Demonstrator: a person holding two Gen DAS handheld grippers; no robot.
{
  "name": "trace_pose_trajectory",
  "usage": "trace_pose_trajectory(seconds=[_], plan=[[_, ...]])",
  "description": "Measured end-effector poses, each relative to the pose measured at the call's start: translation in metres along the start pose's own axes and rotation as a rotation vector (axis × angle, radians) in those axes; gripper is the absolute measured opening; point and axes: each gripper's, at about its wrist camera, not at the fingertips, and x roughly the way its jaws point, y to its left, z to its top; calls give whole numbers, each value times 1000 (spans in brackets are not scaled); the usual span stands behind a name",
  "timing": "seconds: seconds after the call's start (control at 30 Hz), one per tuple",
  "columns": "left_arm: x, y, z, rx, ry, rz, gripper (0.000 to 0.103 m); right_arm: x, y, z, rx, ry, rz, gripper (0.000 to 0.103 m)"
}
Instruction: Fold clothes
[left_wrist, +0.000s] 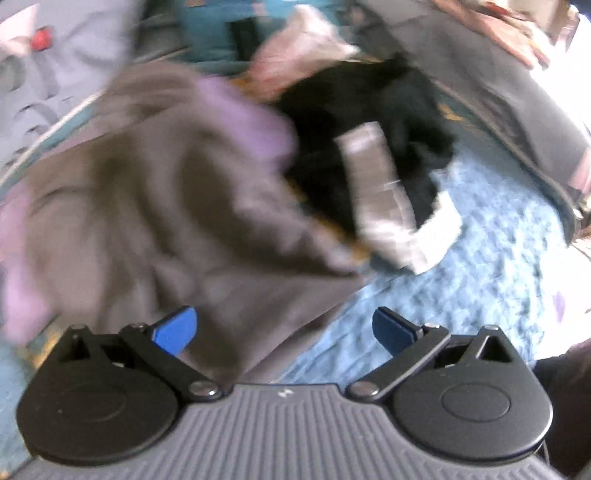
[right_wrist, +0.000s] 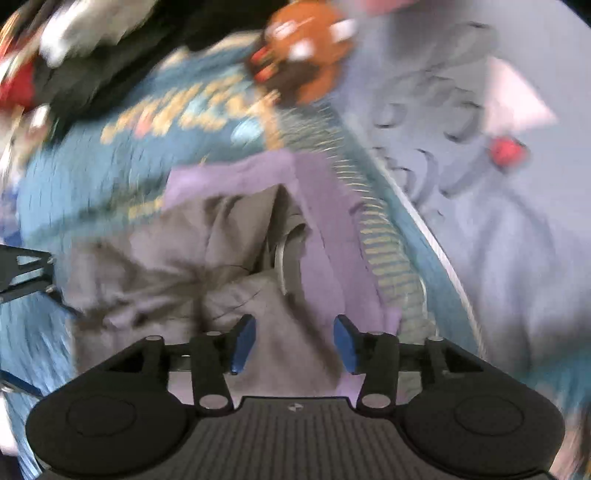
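While both views blur with motion, the scene reads as follows.

Left wrist view, tongs: the left tongs (left_wrist: 284, 328) stand wide open, blue pads apart, nothing between them.
Left wrist view, garment: a grey garment with lilac lining (left_wrist: 155, 192) lies crumpled from 9 to 12 o'clock of the tongs, its lower edge running down between the open pads but gripped by neither.
Left wrist view, neighbours: a black garment (left_wrist: 362, 122) with a grey-and-white striped cloth (left_wrist: 380, 184) across it sits at 1 o'clock, touching the grey garment's right edge; the blue bedcover (left_wrist: 461, 288) shows bare at 2 o'clock.

Right wrist view, tongs: the right tongs (right_wrist: 293, 343) stand partly open, empty, above the grey cloth.
Right wrist view, garment: the same grey garment with lilac lining (right_wrist: 221, 258) fills 10 to 12 o'clock, its lilac band running up at 1 o'clock.
Right wrist view, neighbours: a brown soft toy (right_wrist: 306, 55) rests well apart at 12 o'clock; a pale grey fabric with a red patch (right_wrist: 509, 151) lies at 2 o'clock.

Step in hand: judged to be regrasping for the next fold.
Doing it well: pick one clear hem or corner with each tongs, pinch a single layer, then draw the cloth flat before folding, keeping clear of the black garment.
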Motion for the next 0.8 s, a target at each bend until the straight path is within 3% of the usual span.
trace_pose_trajectory(seconds=[0.1, 0.17, 0.33, 0.5, 0.6, 0.63, 0.67, 0.8], plan=[[-8, 30, -17, -67, 27, 91, 103, -14, 37, -47, 219, -45, 57, 57], [-9, 57, -30, -152, 62, 139, 103, -9, 82, -70, 245, -18, 50, 56], [-29, 99, -44, -314, 54, 188, 103, 16, 200, -89, 89, -9, -105, 53], [-36, 103, -42, -361, 33, 195, 103, 64, 247, -93, -75, 41, -205, 54], [-38, 99, -43, -383, 26, 178, 103, 83, 251, -92, -97, 62, -196, 42], [-37, 97, -43, -384, 27, 173, 103, 85, 248, -92, -92, 64, -190, 27], [-36, 94, -42, -380, 29, 173, 103, 86, 246, -92, -86, 66, -186, 5], [-29, 85, -43, -368, 33, 166, 103, 81, 236, -91, -60, 65, -172, 4]])
